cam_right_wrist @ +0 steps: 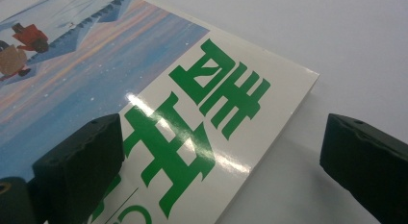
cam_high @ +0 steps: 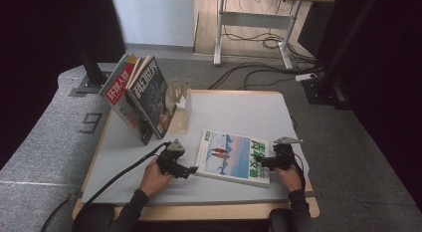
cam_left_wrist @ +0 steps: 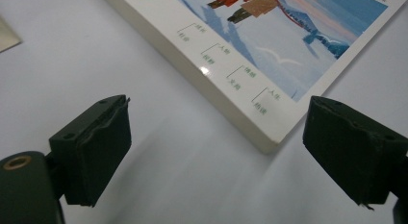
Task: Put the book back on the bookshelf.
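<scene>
A thick book (cam_high: 231, 156) with a blue snowy cover and big green characters lies flat near the front of the white table (cam_high: 239, 110). My left gripper (cam_high: 193, 171) is open at the book's left end. In the left gripper view the book's (cam_left_wrist: 269, 56) near corner lies between the spread jaws of the left gripper (cam_left_wrist: 219, 111), and neither pad touches it. My right gripper (cam_high: 262, 163) is open at the book's right end. In the right gripper view the book's (cam_right_wrist: 144, 89) edge runs between the jaws of the right gripper (cam_right_wrist: 221, 132), one jaw over the cover, the other over the bare table.
Two or three magazines (cam_high: 137, 95) lean upright at the table's back left against a clear stand (cam_high: 180, 100). Behind the table are a desk frame (cam_high: 254, 23) and loose cables (cam_high: 259, 75) on the floor. A black post (cam_high: 89, 62) stands at the left.
</scene>
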`<state>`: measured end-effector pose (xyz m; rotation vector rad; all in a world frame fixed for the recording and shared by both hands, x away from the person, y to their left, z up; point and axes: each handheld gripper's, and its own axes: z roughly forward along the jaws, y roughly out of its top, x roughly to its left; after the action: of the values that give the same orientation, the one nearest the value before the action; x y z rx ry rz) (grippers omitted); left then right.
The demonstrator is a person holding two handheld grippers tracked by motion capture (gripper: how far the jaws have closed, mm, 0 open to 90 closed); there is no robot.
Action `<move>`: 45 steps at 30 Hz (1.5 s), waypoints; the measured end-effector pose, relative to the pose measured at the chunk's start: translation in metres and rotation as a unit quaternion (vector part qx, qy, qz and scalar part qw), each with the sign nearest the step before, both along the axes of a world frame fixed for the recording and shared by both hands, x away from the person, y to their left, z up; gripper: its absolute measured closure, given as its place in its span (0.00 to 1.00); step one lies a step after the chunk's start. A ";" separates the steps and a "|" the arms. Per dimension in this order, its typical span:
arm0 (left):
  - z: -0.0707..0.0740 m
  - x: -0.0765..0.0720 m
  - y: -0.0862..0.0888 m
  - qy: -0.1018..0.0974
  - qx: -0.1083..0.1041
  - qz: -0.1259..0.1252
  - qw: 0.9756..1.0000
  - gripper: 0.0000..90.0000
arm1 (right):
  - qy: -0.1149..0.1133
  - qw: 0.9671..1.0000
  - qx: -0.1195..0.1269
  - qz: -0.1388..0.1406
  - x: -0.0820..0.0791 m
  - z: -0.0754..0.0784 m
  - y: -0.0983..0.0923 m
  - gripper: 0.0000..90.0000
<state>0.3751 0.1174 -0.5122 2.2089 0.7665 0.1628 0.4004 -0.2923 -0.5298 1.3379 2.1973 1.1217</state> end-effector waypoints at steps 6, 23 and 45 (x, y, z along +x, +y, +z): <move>-0.006 0.004 -0.010 0.007 0.003 -0.012 1.000 0.10 | 0.017 1.000 0.005 -0.005 0.008 -0.003 0.006 0.00; -0.015 0.008 -0.032 0.034 -0.009 -0.037 0.999 0.11 | 0.028 1.000 -0.009 -0.007 0.012 0.001 0.018 0.00; -0.012 -0.022 -0.019 0.033 0.025 -0.040 0.998 0.07 | 0.010 0.999 -0.040 0.029 0.008 0.005 0.045 0.00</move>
<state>0.3529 0.0983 -0.5244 2.2983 0.7145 0.0692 0.4088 -0.2471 -0.5245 1.2653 2.2848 1.0333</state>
